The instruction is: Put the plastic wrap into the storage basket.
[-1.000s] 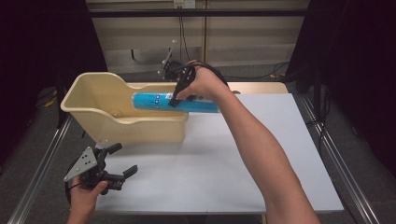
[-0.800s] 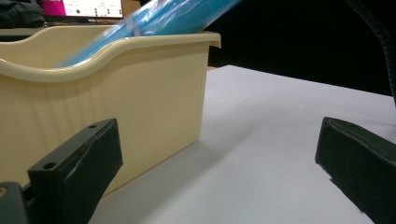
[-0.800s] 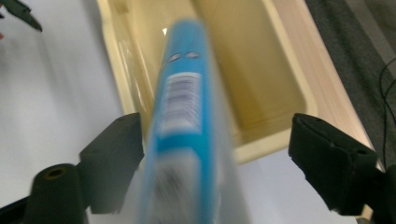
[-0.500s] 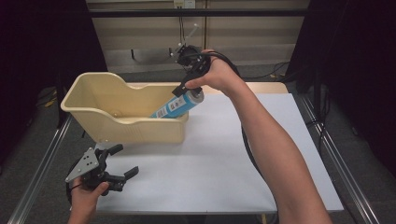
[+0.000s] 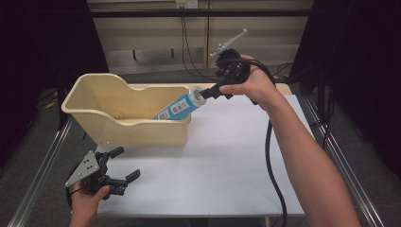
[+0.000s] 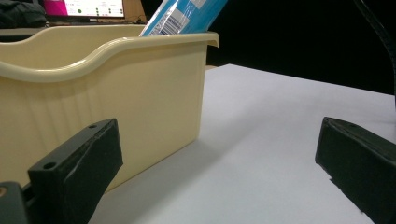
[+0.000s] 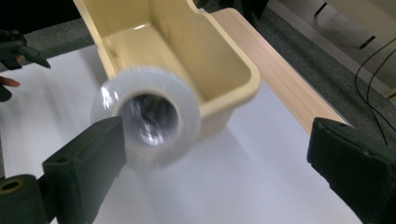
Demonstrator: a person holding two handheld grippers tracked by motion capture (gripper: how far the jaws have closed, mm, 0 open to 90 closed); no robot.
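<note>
Blue-and-white, the cylindrical tube [image 5: 178,107] leaned at a slant inside the cream plastic bin [image 5: 118,130], its lower end down in the bin and its white open end [image 5: 196,96] sticking up past the bin's right end wall, over the rim. In the right gripper view that end [image 7: 148,114] faced the camera as a pale ring with a dark hollow, blurred, with the bin's interior [image 7: 154,51] just behind it. From the left gripper view a strip of the tube's printed label [image 6: 180,16] rose above the bin's rim [image 6: 116,49].

Beside the tube's raised end was the right gripper [image 5: 213,91], held in the person's right hand [image 5: 255,82] above the bin's right end. Its jaws stood wide apart in its own view — the tube's end lay just beside the left jaw and well clear of the other, so nothing was clamped.

Near the bin's front left corner, at the edge of the white table top [image 5: 227,156], sat the left gripper [image 5: 124,164] in the left hand [image 5: 87,201]. Its jaws were spread wide too, pointing toward the bin's front wall with nothing between them but bare table — apart from the bin, not touching it. A black cable [image 5: 272,165] trailed from the right gripper down across the table, to the right of the bin.
</note>
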